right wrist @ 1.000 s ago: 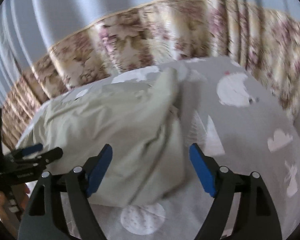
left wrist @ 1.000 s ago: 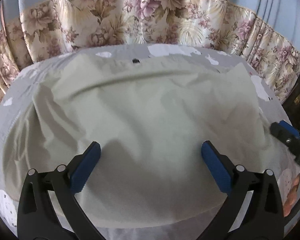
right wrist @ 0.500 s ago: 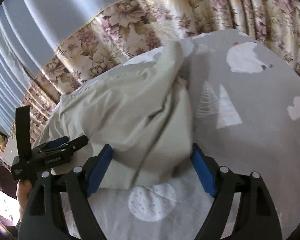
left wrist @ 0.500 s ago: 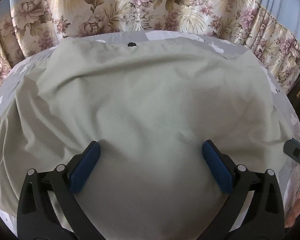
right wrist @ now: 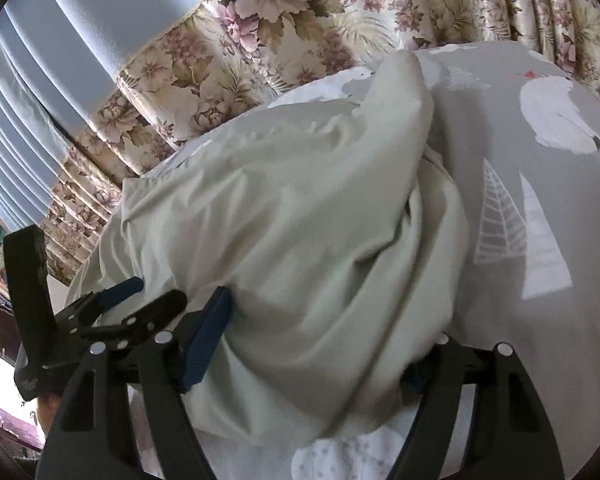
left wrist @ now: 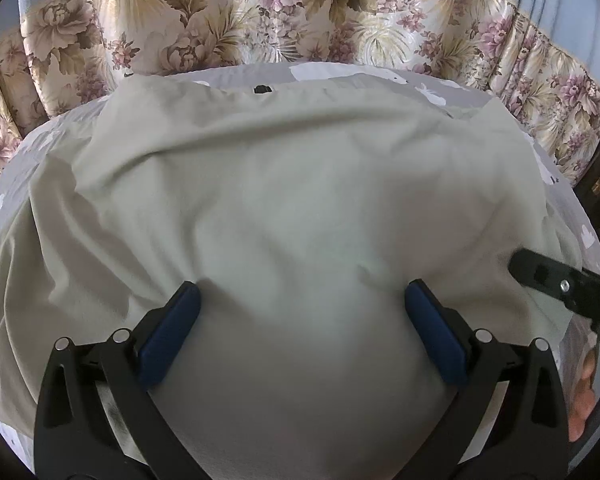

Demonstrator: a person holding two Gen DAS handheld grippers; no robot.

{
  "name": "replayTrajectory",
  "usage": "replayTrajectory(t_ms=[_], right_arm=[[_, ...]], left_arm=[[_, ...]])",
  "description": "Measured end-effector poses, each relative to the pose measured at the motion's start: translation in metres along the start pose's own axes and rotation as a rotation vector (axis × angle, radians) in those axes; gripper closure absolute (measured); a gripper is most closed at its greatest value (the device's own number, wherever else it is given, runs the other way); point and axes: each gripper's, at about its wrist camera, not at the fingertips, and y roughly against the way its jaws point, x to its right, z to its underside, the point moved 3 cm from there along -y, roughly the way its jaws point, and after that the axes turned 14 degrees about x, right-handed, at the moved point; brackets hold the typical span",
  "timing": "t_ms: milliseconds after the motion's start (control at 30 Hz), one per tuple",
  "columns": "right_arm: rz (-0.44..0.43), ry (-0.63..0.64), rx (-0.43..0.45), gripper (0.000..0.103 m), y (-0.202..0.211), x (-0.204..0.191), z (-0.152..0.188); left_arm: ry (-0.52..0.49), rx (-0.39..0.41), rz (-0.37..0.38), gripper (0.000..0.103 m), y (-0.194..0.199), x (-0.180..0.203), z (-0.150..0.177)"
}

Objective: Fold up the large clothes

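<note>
Pale green garment (left wrist: 300, 208), floral curtain (left wrist: 284, 16)

**No readable text in either view**

No words, numbers, labels or brand marks can be read. The grey bedsheet (right wrist: 540, 240) beyond the right jaws carries only pictures: a white animal and white tree shapes. The floral curtain (left wrist: 300, 20) far ahead of the left jaws bears flowers, no lettering.

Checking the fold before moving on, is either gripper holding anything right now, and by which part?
Nothing is held: both the left gripper and right gripper are open over the pale green cloth garment.
</note>
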Motion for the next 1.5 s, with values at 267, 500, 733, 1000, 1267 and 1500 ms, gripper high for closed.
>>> replayTrajectory(t_ms=[267, 500, 733, 1000, 1267, 1500], right_arm=[[0.045, -0.056, -0.017, 0.041, 0.012, -0.003, 0.009], [0.042, -0.048, 0.022, 0.066, -0.008, -0.019, -0.007], [-0.031, 0.154, 0.125, 0.076, 0.004, -0.085, -0.035], [-0.050, 0.335, 0.111, 0.077, 0.008, -0.131, -0.038], [-0.008, 0.446, 0.135, 0.078, 0.019, -0.159, -0.043], [0.014, 0.598, 0.142, 0.078, 0.004, -0.211, -0.030]], left_arm=[[-0.001, -0.002, 0.006, 0.003, 0.001, 0.000, 0.000], [0.000, 0.000, 0.000, 0.003, 0.001, 0.001, 0.000], [0.007, -0.008, 0.002, 0.003, -0.001, -0.001, -0.001], [0.020, -0.004, 0.027, 0.003, 0.000, -0.004, -0.002], [0.068, 0.029, 0.085, 0.004, 0.058, -0.046, -0.006], [0.121, 0.093, 0.097, 0.034, 0.111, -0.103, -0.005]])
